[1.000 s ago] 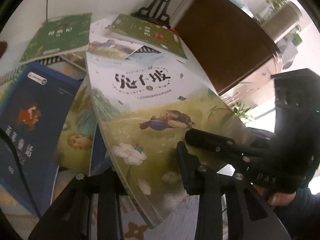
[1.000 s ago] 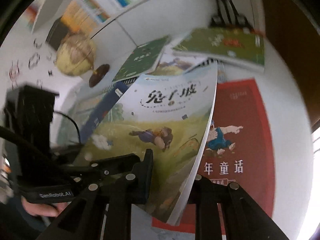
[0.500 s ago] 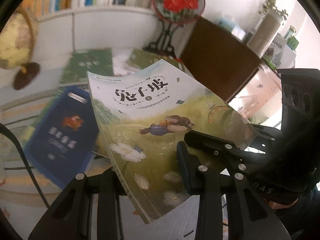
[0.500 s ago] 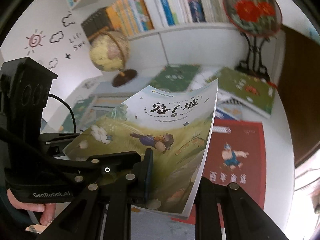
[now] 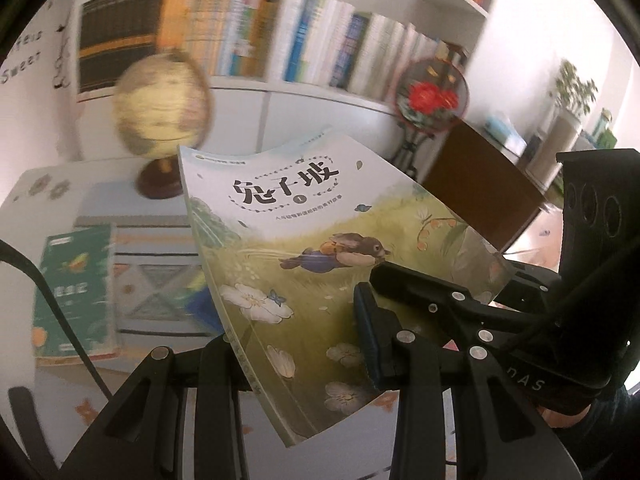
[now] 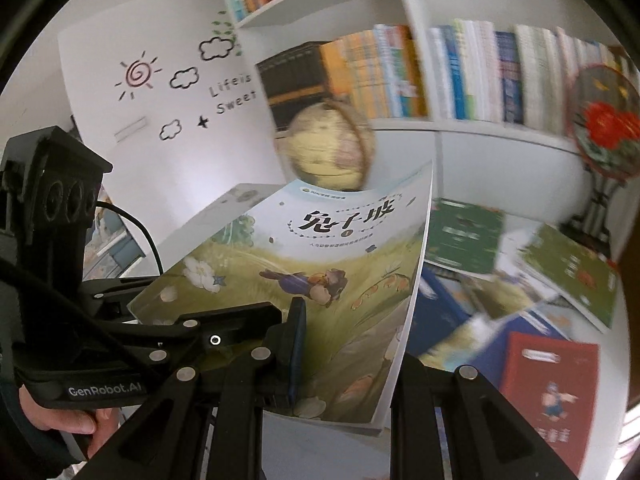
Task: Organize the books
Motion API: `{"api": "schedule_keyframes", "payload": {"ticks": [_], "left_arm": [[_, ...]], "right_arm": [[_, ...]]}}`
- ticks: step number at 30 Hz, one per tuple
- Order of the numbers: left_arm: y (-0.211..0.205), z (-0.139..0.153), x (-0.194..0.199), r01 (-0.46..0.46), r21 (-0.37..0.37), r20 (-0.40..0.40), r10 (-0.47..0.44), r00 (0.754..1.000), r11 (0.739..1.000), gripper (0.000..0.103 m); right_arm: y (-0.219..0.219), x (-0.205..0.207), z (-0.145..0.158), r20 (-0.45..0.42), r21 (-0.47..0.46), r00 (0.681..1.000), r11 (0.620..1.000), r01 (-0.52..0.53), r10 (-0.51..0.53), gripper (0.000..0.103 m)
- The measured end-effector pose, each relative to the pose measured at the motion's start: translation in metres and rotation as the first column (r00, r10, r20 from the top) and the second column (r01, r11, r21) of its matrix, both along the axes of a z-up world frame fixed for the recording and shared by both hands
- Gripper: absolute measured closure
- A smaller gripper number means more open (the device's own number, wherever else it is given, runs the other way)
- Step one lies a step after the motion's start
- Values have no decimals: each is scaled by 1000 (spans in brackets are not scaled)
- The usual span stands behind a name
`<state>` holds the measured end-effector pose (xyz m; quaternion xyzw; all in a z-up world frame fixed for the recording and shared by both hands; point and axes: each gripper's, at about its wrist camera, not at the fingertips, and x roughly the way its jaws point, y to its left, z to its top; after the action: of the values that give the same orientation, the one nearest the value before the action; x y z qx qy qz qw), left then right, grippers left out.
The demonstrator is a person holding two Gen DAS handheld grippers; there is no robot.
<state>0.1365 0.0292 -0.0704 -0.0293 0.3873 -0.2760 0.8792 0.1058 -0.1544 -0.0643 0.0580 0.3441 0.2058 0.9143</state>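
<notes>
Both your left gripper point(image 5: 296, 360) and right gripper point(image 6: 348, 356) pinch the rabbit picture book point(image 5: 320, 264) aloft between them; its limp cover bows, so uneven pulling risks tearing or slipping.

The rabbit picture book point(image 5: 304, 264) hides my left gripper's far finger and part of the globe point(image 5: 160, 100). Shelf spines point(image 6: 460, 72) blur past reading. My red book point(image 6: 548, 392) is cut off below.
</notes>
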Motion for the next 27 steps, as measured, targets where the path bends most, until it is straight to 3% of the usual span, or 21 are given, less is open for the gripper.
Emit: {"api": "schedule_keyframes", "payload": {"ticks": [9, 13, 18, 27], "left_arm": [[145, -18, 38, -53, 0, -25, 53, 998, 999, 70], [185, -29, 63, -57, 24, -38, 58, 998, 998, 71], [216, -47, 93, -51, 33, -71, 53, 996, 998, 71], [240, -93, 137, -55, 45, -124, 61, 990, 997, 70]], "right_arm": [[145, 42, -13, -33, 10, 999, 999, -40, 40, 84], [199, 71, -28, -52, 12, 997, 998, -56, 56, 84], [239, 105, -46, -94, 18, 994, 998, -58, 59, 84], [273, 156, -89, -187, -20, 982, 999, -44, 40, 83]]}}
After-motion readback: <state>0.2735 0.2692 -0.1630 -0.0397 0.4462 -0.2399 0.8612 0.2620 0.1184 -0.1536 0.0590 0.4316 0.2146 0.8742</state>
